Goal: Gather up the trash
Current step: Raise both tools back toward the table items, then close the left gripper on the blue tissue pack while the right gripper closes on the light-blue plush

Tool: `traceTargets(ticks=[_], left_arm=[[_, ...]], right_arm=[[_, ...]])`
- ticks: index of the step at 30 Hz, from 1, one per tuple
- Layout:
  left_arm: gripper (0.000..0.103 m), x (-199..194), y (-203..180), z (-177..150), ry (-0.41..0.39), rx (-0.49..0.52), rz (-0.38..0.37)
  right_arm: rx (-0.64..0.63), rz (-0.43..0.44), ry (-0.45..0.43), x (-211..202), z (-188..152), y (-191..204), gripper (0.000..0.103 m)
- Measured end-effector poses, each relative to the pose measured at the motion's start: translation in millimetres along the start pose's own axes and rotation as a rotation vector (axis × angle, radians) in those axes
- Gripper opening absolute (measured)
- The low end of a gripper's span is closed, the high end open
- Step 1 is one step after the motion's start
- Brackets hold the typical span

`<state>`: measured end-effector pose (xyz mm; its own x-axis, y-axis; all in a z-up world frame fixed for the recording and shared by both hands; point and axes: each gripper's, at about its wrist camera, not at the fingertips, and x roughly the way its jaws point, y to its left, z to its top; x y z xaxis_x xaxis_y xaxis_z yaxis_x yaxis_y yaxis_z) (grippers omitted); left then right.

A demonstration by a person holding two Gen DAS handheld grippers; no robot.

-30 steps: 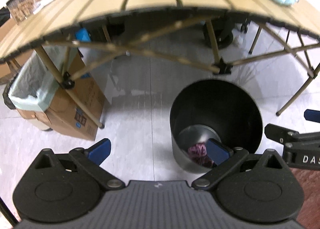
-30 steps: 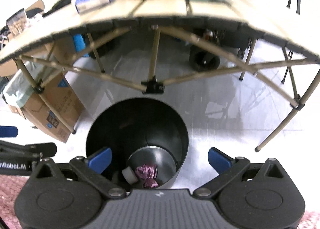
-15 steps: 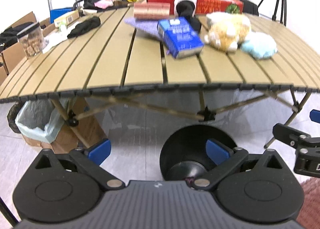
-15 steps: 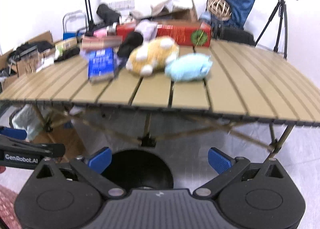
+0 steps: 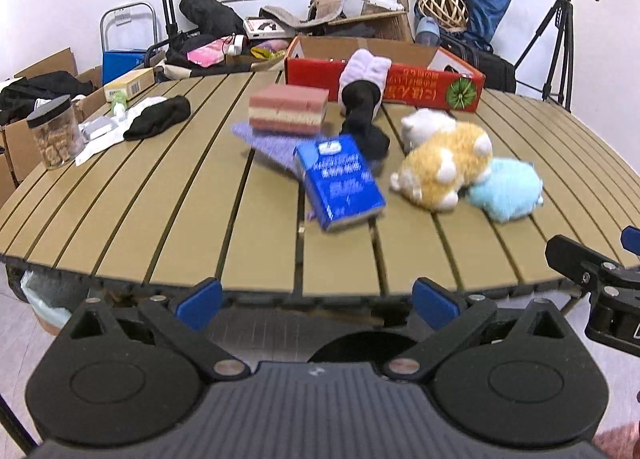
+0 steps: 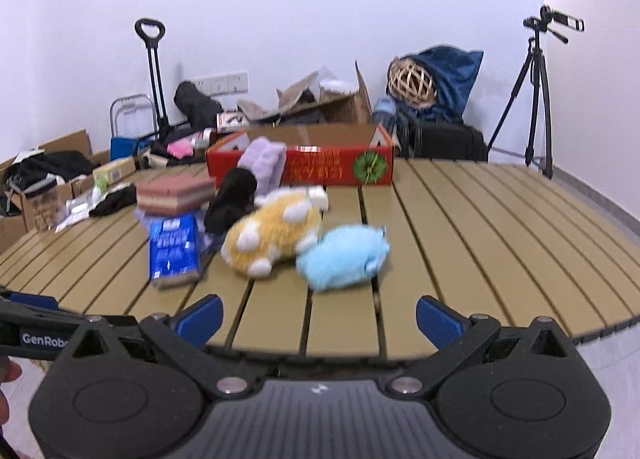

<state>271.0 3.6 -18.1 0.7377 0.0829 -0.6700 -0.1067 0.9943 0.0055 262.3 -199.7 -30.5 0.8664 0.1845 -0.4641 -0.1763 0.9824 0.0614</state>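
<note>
Both grippers hover at the near edge of the slatted table [image 5: 180, 195], open and empty. My left gripper [image 5: 318, 299] faces a blue book [image 5: 340, 183] lying on a purple cloth [image 5: 272, 143]. Only the rim of the black bin [image 5: 352, 343] shows below the left gripper. My right gripper [image 6: 318, 317] points at a light blue plush [image 6: 342, 257] and a yellow plush [image 6: 276, 235]. White wrappers [image 5: 100, 131] and a black cloth [image 5: 158, 121] lie at the table's left. The right gripper's finger [image 5: 576, 263] shows at the edge of the left wrist view.
A pink-and-cream box [image 5: 288, 109], a black and lilac sock bundle [image 5: 362, 99] and a red cardboard tray [image 5: 424, 81] sit further back. A jar [image 5: 56, 133] stands at the left edge. Clutter, boxes and a tripod [image 5: 556, 39] line the wall.
Both grippers rose from looking down into the black bin under the table to table height. The tabletop and its objects came into view and the bin dropped almost out of sight.
</note>
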Motion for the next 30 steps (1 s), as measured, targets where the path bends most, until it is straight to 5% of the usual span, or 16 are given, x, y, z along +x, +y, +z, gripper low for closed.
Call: traceTargets(ticks=[11, 21, 30], left_arm=[[0.103, 27.6, -9.3, 24.7, -0.017, -0.037, 0.030], [0.103, 51.5, -11.3, 38.7, -0.022, -0.065, 0.035], [0.103, 65.5, -1.8, 43.9, -0.023, -0.090, 0.066]], right_arm=[[-0.030, -0.026, -0.029, 37.9, 19.9, -8.8, 0.103], [-0.075, 0.014, 0.033, 90.4, 18.5, -19.8, 0.103], [-0.166, -0.043, 0.054, 128.8, 17.1, -9.9, 0.103]])
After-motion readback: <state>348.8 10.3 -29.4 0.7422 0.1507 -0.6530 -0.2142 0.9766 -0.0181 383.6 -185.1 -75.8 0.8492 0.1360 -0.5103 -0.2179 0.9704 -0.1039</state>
